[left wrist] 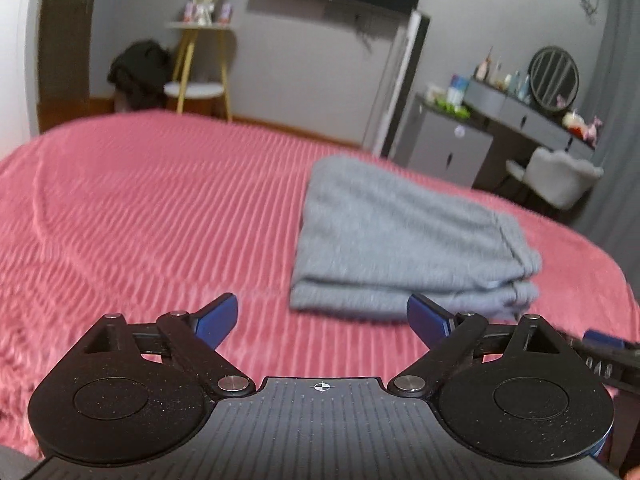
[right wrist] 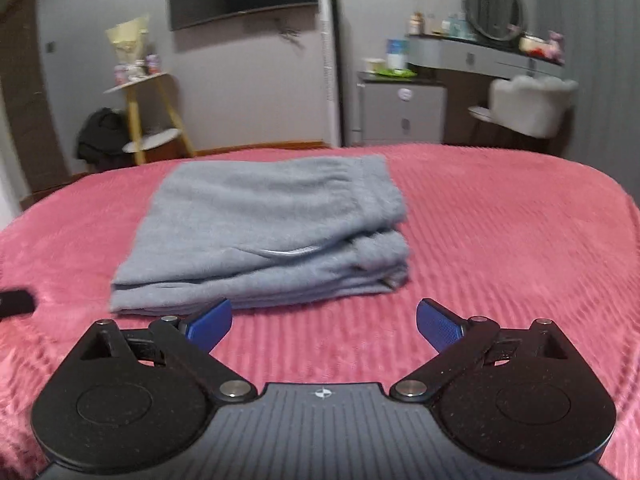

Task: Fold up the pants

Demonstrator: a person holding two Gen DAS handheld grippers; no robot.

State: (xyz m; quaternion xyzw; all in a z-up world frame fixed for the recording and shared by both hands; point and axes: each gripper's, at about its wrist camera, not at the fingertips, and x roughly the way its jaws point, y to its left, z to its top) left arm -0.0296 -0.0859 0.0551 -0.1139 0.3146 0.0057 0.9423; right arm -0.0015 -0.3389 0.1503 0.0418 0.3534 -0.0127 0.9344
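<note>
Here, both grippers are hovering low over the pink bed (right wrist: 500, 220) with fingers spread and holding nothing. The right gripper (right wrist: 324, 320) is sitting nearer, the folded grey pants (right wrist: 264, 236) lying just ahead and slightly left, long axis running away. From the left gripper (left wrist: 322, 316), they are lying ahead-right.

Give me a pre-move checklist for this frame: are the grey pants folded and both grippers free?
1. Pants folded into a stacked bundle: ok.
2. Bundle resting on the pink bedspread: ok.
3. Left gripper open, holding nothing: ok.
4. Right gripper open, holding nothing: ok.
5. Edges squared: not ok, the layers at the right end are uneven.
6. Underside smooth: cannot tell.
</note>
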